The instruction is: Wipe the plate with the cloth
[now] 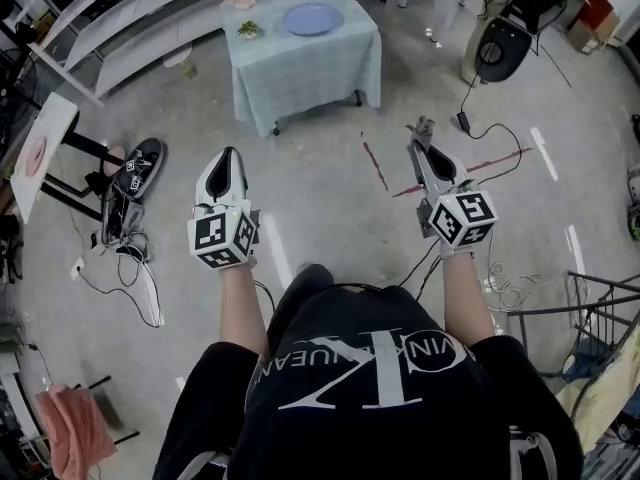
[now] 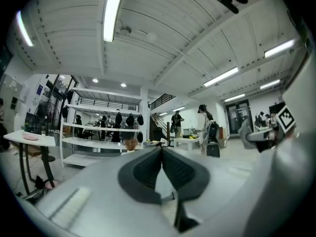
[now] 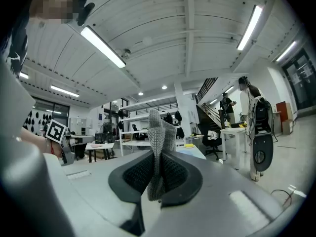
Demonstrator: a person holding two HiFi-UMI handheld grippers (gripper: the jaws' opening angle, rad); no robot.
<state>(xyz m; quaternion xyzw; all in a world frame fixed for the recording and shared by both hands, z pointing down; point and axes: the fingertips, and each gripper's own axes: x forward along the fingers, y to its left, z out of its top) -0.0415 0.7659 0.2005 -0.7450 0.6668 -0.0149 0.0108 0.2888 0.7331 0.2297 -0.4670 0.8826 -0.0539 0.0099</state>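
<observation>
Far from the blue plate on the desk, the right hand-held gripper pinched the grey cloth, the left hand-held gripper pressed together empty, so approach seemed next.

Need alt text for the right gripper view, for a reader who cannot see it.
The right gripper is shut on a grey knitted cloth that stands up between its jaws. Beyond lies a bright workshop, with a person standing at a white desk on the right.

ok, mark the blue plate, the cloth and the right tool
blue plate (image 1: 312, 18): head view, its centre.
cloth (image 3: 159, 130): right gripper view, folded part sticking up above the jaws.
right tool (image 1: 421, 150): head view, between its jaw tips.
</observation>
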